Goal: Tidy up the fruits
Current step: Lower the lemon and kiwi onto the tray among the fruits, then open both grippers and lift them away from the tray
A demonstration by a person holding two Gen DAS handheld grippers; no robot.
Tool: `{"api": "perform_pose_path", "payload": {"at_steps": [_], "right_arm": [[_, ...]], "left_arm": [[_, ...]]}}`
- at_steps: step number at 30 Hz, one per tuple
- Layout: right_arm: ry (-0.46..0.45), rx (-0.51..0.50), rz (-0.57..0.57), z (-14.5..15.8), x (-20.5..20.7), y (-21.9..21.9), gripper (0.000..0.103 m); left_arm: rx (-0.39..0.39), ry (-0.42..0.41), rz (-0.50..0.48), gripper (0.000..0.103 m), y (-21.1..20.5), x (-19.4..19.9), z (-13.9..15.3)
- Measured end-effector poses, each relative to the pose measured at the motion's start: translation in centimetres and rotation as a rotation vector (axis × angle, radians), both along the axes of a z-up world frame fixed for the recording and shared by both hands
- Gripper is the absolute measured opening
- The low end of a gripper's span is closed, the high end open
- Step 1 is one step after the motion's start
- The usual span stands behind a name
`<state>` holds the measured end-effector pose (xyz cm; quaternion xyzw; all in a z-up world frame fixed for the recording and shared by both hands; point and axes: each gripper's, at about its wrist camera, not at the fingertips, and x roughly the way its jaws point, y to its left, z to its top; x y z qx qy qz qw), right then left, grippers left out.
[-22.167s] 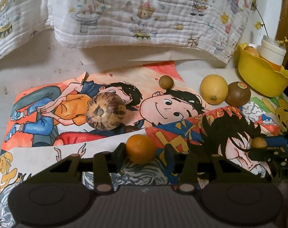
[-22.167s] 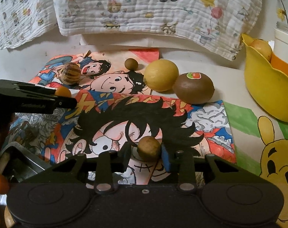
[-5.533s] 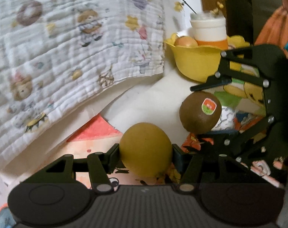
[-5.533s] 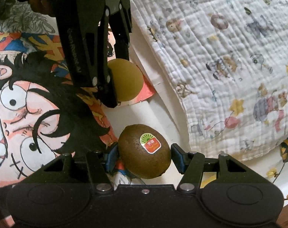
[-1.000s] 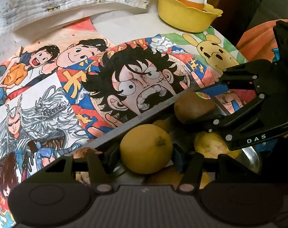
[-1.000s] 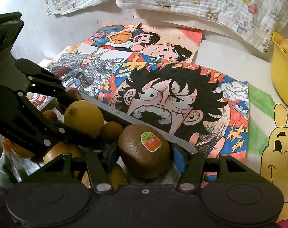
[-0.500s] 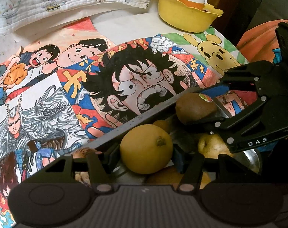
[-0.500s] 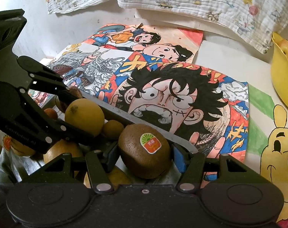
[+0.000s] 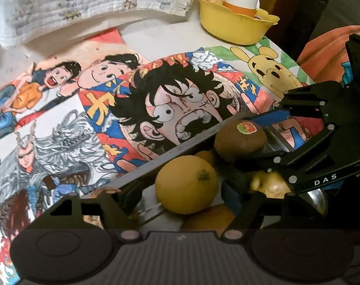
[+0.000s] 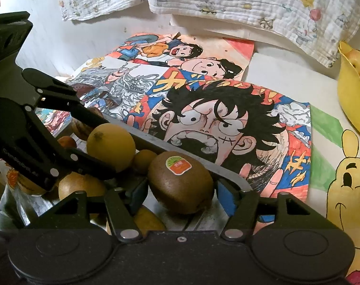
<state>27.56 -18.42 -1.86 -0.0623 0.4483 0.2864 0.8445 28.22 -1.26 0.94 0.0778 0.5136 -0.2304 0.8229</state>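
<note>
A yellow lemon point(image 9: 186, 184) lies in the metal tray point(image 9: 156, 163) between the fingers of my left gripper point(image 9: 182, 197), whose jaws stand open with gaps on both sides. A brown kiwi point(image 10: 180, 181) with a red sticker lies in the tray point(image 10: 227, 171) between the fingers of my right gripper point(image 10: 180, 198), also open. The kiwi point(image 9: 240, 141) and the right gripper point(image 9: 258, 137) show in the left wrist view. The lemon point(image 10: 111, 146) and the left gripper point(image 10: 104, 147) show in the right wrist view. Several other fruits lie in the tray.
The table bears cartoon drawings point(image 9: 180, 109). A yellow bowl point(image 9: 234, 27) with a fruit and a white cup stands at the back right; it also shows in the right wrist view point(image 10: 353, 99). A patterned white cloth point(image 10: 251, 2) hangs along the back wall.
Both grippers have opened and let go of the lemon and the kiwi, which now rest in the tray. Half a second ago both fruits were still clamped.
</note>
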Motion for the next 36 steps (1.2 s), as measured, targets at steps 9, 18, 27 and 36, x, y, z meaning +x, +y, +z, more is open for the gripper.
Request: {"api": "perform_pose_path", "payload": {"at_steps": [9, 18, 27, 36], "right_arm": [[-0.025, 0.014, -0.021, 0.0, -0.5, -0.3, 0.074], [-0.080, 0.030, -0.042, 0.4, -1.9, -0.5, 0.081], [-0.156, 0.056, -0.061, 1.2, -3.9, -0.1, 0.087], [-0.241, 0.087, -0.074, 2.4, -6.5, 0.4, 0.095]], "left_arm": [[0.025, -0.090, 0.000, 0.086, 0.0, -1.8, 1.3], [-0.002, -0.161, 0.068, 0.093, 1.2, -3.4, 2.6], [-0.029, -0.262, 0.182, 0.098, 2.6, -5.6, 3.4], [-0.053, -0.333, 0.279, 0.102, 3.6, -8.3, 3.6]]}}
